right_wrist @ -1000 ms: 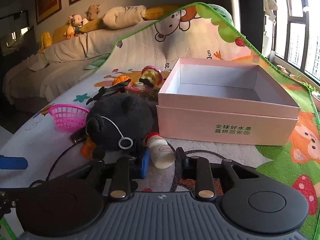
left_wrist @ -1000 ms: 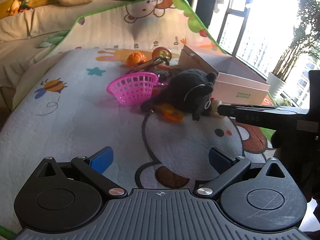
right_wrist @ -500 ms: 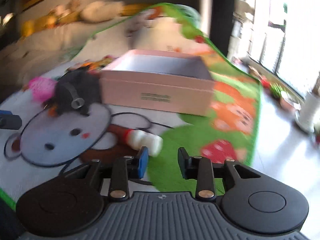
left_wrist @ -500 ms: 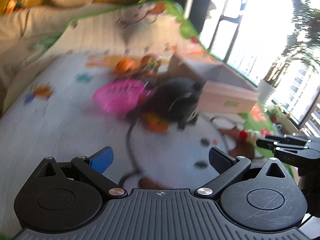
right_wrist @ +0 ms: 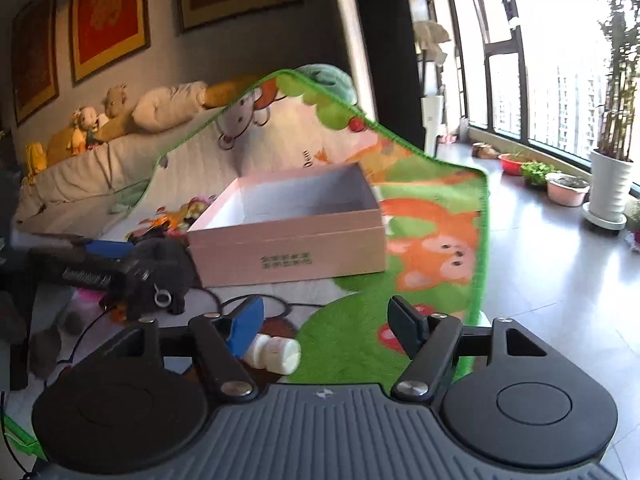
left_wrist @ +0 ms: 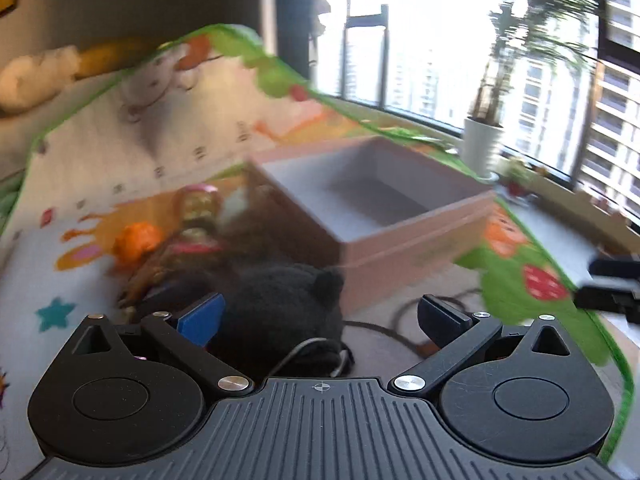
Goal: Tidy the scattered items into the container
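The pink open box (left_wrist: 372, 204) sits on the play mat, empty inside; it also shows in the right wrist view (right_wrist: 288, 236). My left gripper (left_wrist: 320, 314) is open, with the black plush toy (left_wrist: 280, 312) between its fingers, close to the left blue pad. That toy also shows in the right wrist view (right_wrist: 160, 276). My right gripper (right_wrist: 328, 320) is open above the mat; a small white bottle (right_wrist: 274, 354) lies just under its left blue finger (right_wrist: 244, 328), untouched by the right one.
An orange ball (left_wrist: 136, 242), a doll figure (left_wrist: 198, 216) and other toys lie left of the box. A black cable (right_wrist: 256, 300) loops on the mat. Bare floor with plant pots (right_wrist: 608, 196) lies right of the mat edge. A sofa stands behind.
My left gripper has moved forward onto the black plush toy. My right gripper has opened, pulled back and right, and the white bottle now lies on the mat below it.
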### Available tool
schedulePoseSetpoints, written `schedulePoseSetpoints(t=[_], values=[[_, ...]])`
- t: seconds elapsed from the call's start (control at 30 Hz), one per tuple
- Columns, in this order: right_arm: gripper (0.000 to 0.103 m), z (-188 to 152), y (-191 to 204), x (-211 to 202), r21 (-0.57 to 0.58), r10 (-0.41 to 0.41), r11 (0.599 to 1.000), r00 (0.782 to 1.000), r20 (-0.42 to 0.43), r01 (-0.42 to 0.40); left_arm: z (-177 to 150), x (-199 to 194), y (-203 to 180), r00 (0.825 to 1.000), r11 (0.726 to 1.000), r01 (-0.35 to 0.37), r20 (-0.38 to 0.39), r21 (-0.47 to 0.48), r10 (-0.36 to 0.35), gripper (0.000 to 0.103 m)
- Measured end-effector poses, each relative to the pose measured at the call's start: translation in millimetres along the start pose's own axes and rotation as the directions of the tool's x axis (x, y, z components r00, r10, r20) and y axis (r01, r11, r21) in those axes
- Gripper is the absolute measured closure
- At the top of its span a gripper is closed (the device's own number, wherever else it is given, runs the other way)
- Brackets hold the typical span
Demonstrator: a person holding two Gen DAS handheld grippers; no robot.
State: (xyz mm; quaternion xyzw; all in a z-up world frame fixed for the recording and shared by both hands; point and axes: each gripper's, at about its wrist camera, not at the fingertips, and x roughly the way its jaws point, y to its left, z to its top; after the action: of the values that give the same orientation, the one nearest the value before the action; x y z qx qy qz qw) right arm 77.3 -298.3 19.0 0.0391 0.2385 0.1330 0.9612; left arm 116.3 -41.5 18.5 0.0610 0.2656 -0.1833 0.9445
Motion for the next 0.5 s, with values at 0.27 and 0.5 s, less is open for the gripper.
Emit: schedulePoseSetpoints(t=[0.27,0.5], values=[[0.031,-2,-6,14,0.042,0.012,0.999,1.0,-0.025,-0.011,-27,-36,-62,0.966,0.95,0.259,-0.023,0.174,-0.259,0.0],[0.029,-6,0,16,0.019,0.016,1.0,0.999,-0.033,-0.015,-31,-44,-57,0.996,0.995,0.093,-0.003,0.038,-0.093,0.0]])
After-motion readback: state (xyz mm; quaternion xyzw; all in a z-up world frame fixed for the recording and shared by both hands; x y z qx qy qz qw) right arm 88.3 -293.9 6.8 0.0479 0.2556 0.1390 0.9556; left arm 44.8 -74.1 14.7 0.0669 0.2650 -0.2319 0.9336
